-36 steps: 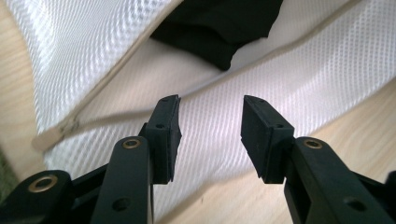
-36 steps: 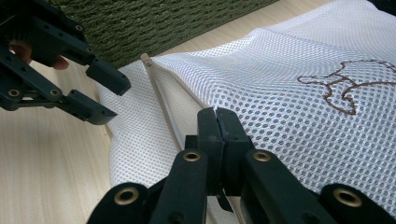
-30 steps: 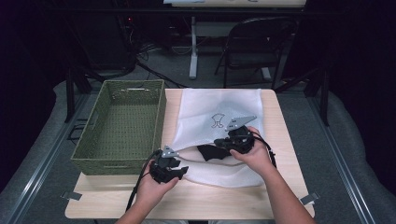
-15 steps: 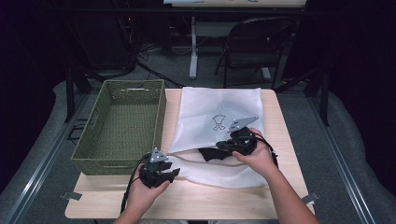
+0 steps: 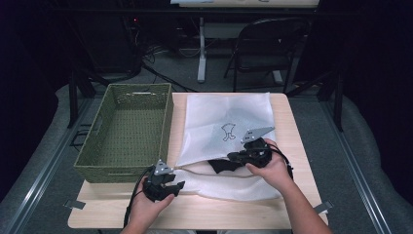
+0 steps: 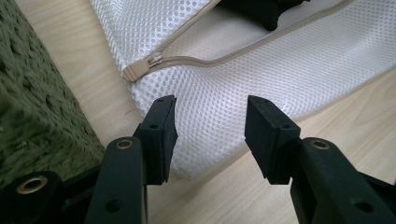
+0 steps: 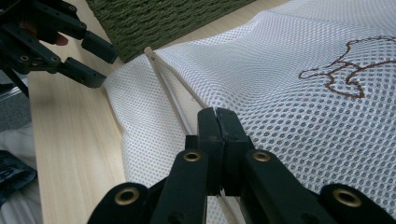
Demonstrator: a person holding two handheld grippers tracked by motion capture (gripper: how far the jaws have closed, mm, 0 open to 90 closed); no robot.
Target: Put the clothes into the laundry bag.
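While the white mesh bag (image 5: 229,126) is spread flat in the middle of the frame on the bench (image 5: 292,126), its upper edge by the zipper (image 6: 154,60) is pinched by the right gripper (image 7: 217,114), whose jaws are pressed together on the mesh. The left gripper (image 6: 210,123) is held at the lower left, just by the bag's corner. Its jaws have just been opening, and nothing is gripped between them. A green basket (image 5: 126,131) is seen at the left, beside the bag.
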